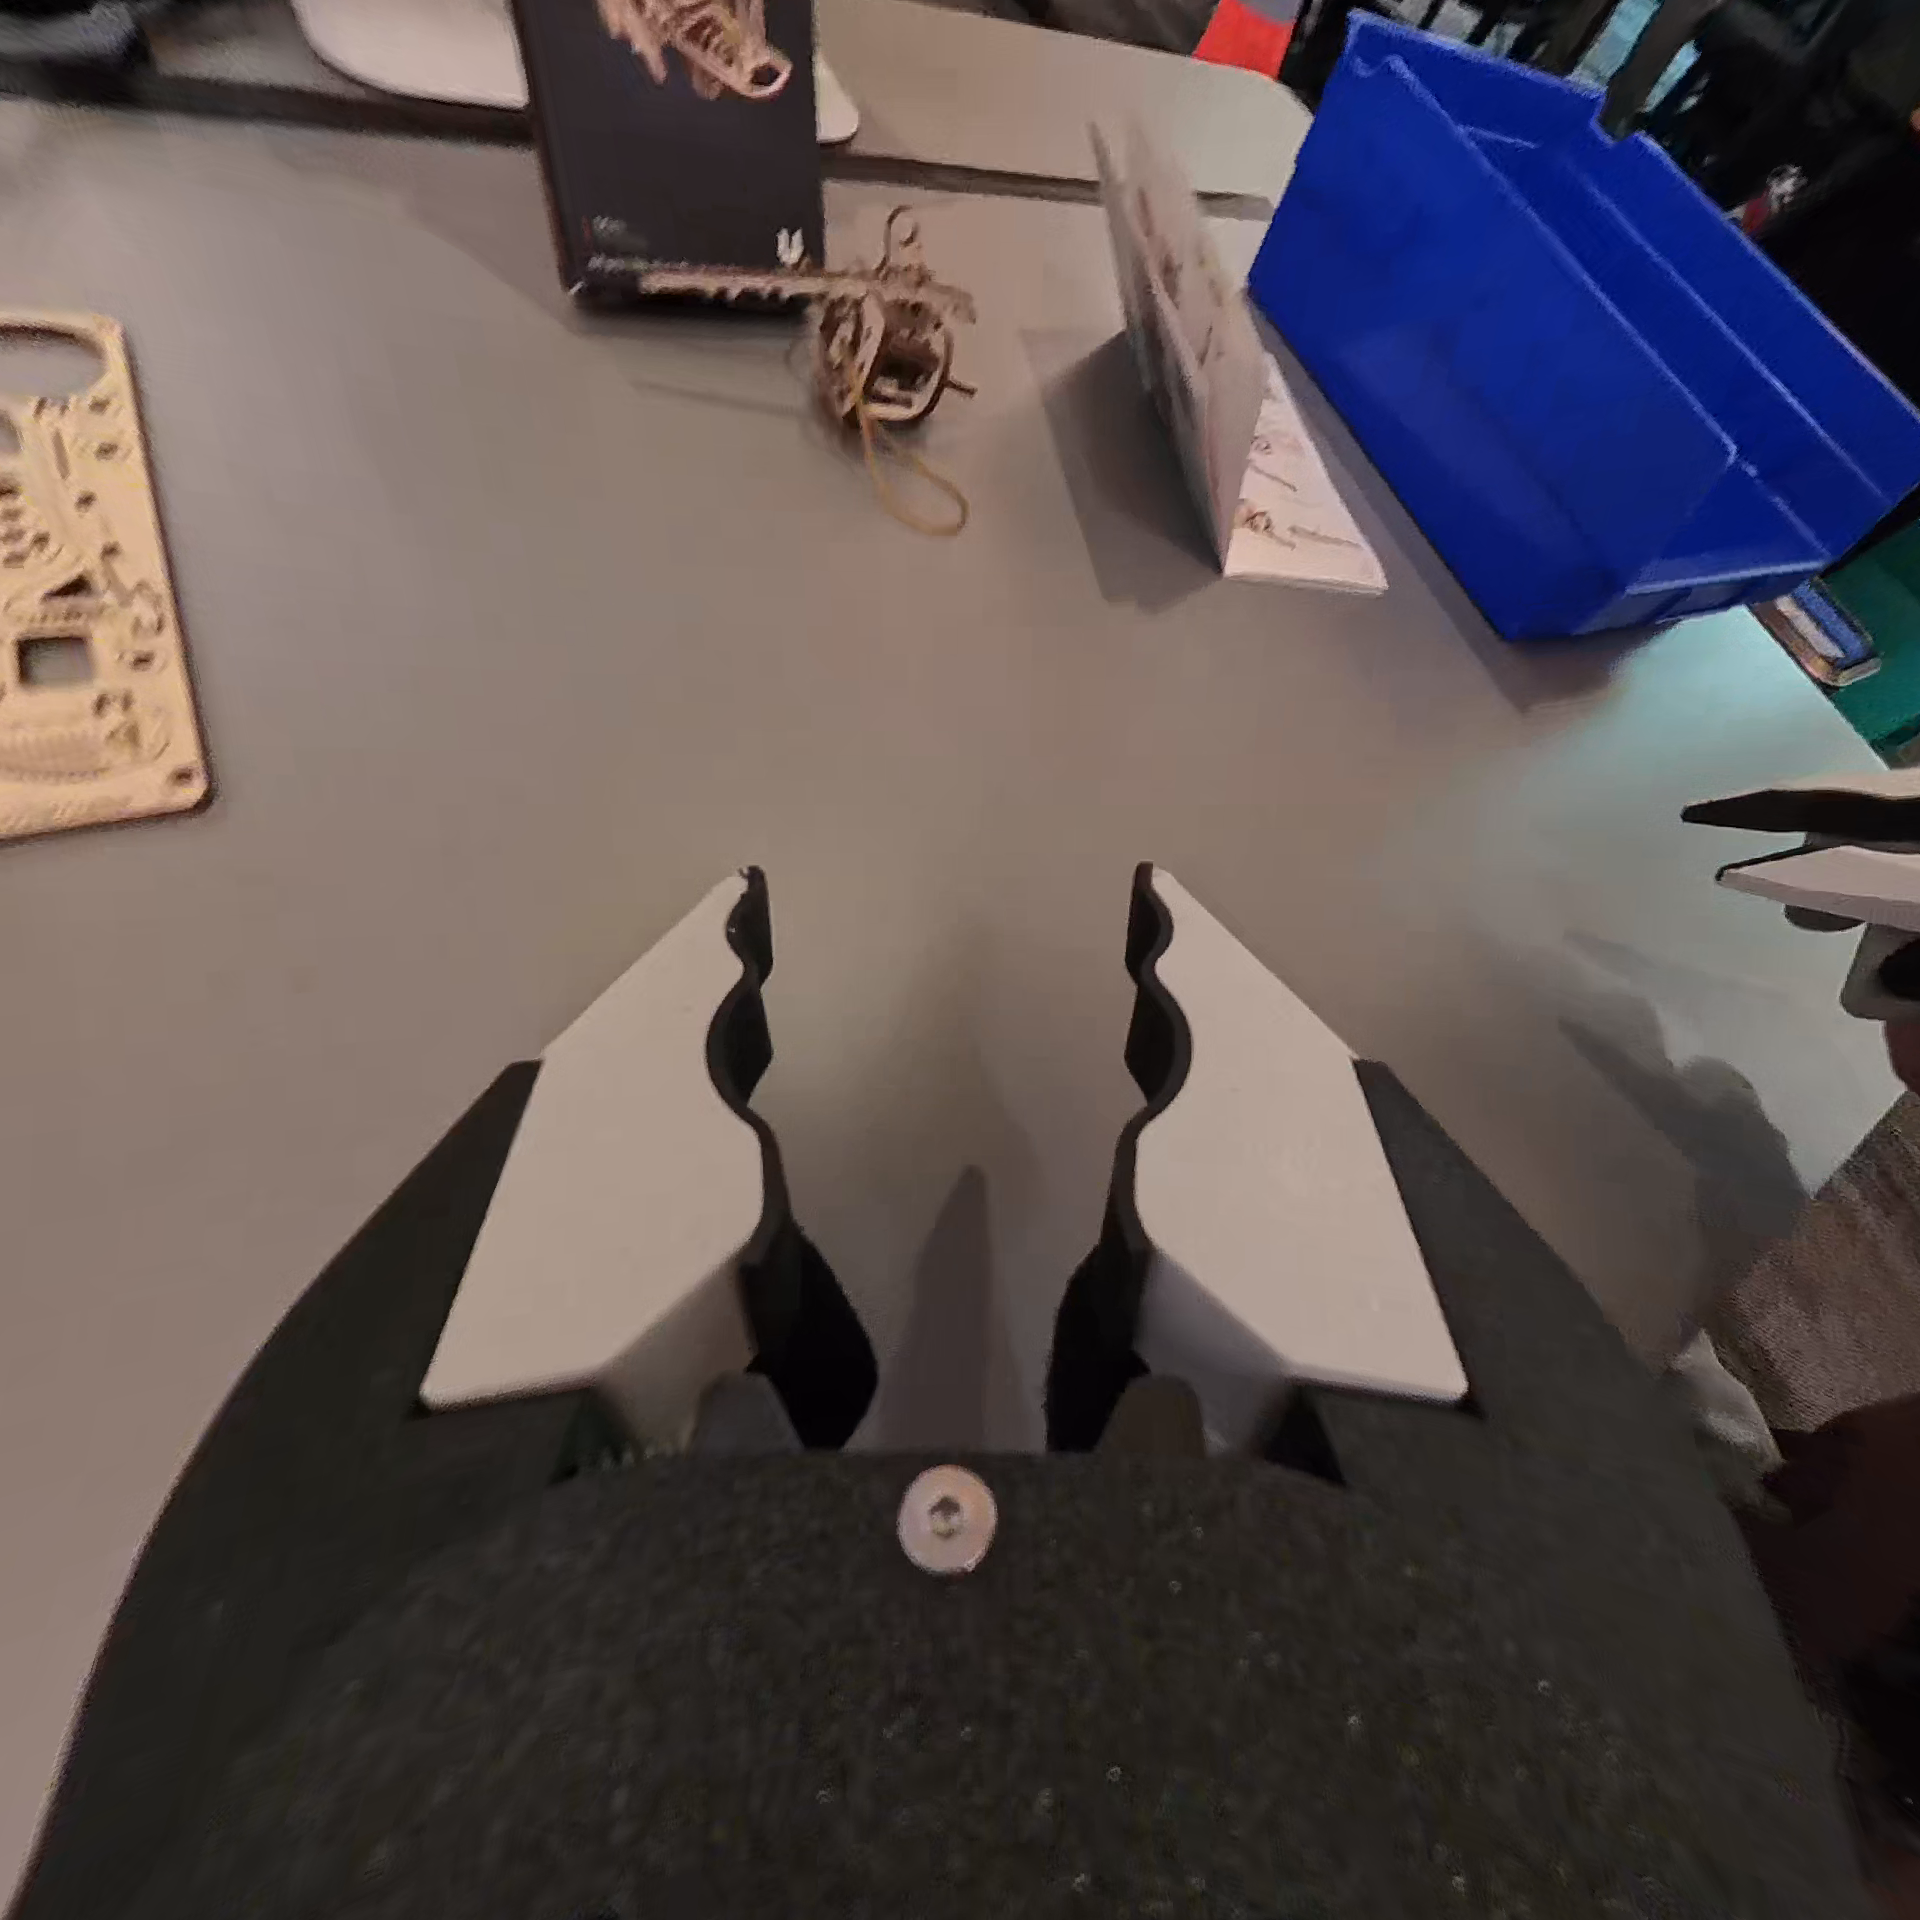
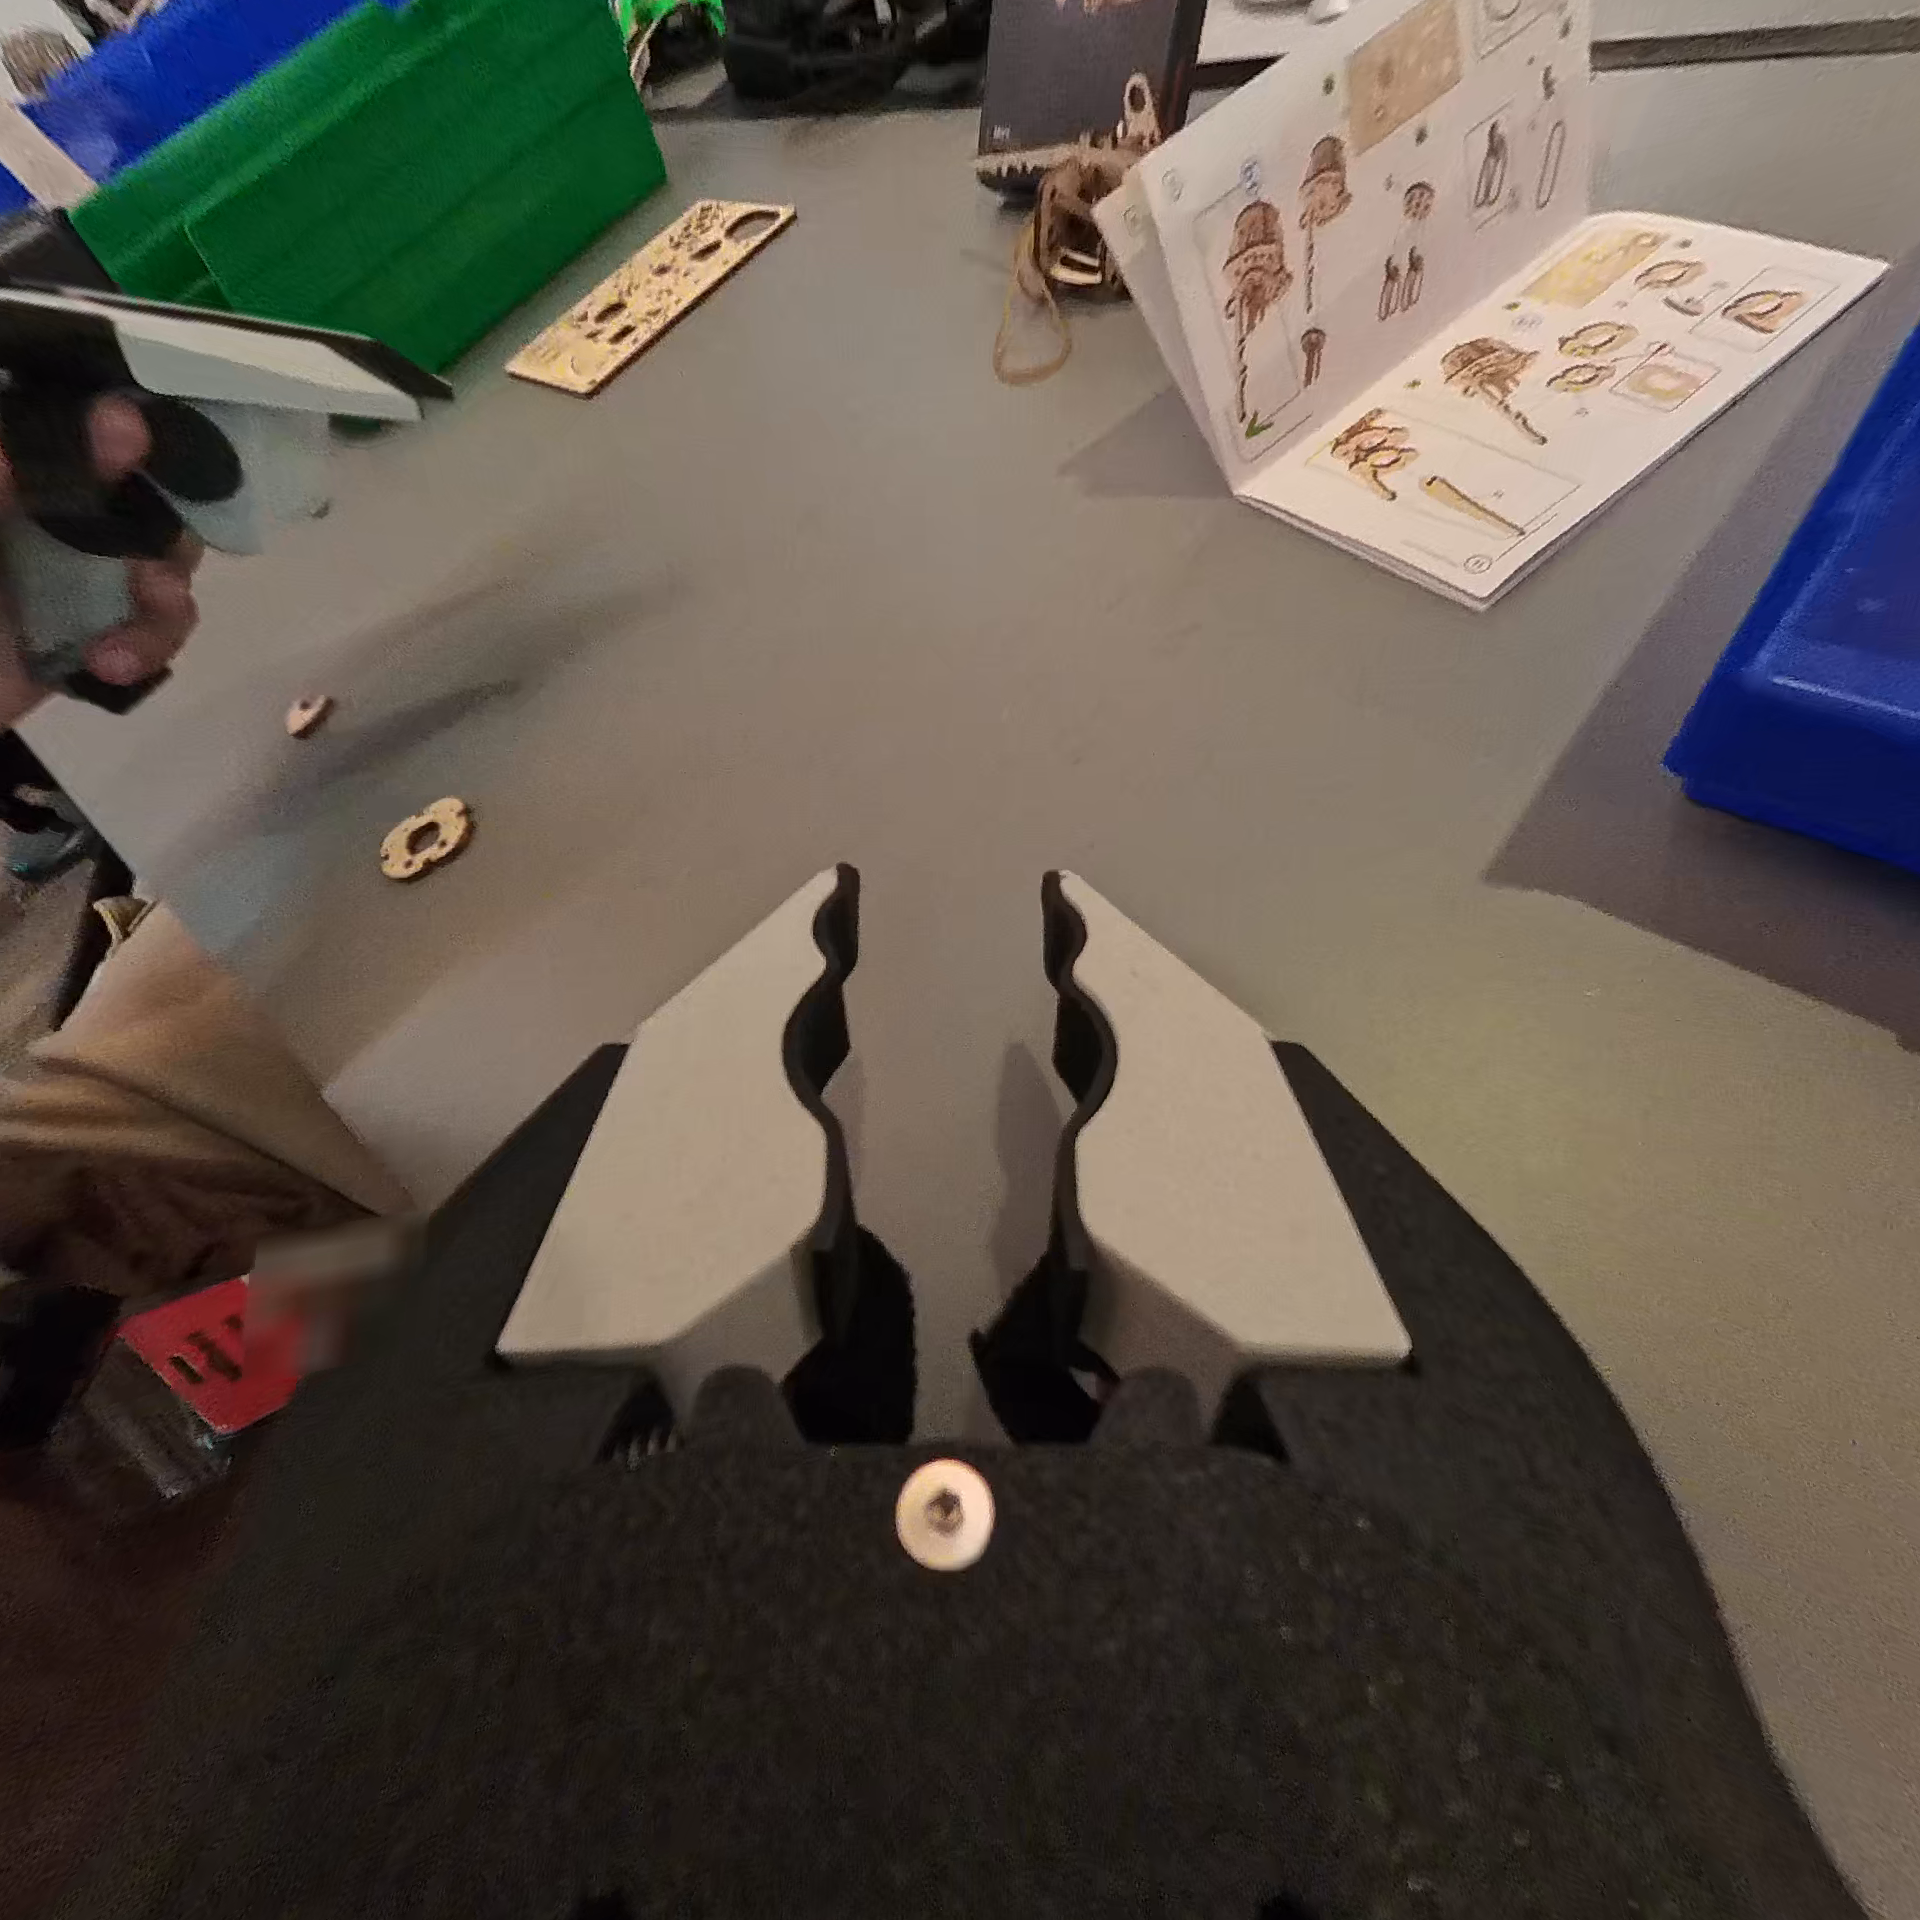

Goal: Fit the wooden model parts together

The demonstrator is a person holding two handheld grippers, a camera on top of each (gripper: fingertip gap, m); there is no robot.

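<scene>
A half-built wooden model with a rubber band lies far ahead on the grey table; it also shows in the right wrist view. A cut-out wooden parts sheet lies at the left, and shows in the right wrist view. Two small loose wooden parts, a ring-shaped piece and a smaller piece, lie left of my right gripper. My left gripper is open and empty above bare table. My right gripper is open and empty. The left gripper also appears at the left of the right wrist view.
An open instruction booklet stands at the right of the model. A dark box stands behind the model. A blue bin sits at the right, a green bin at the left. A person's hand holds the left gripper.
</scene>
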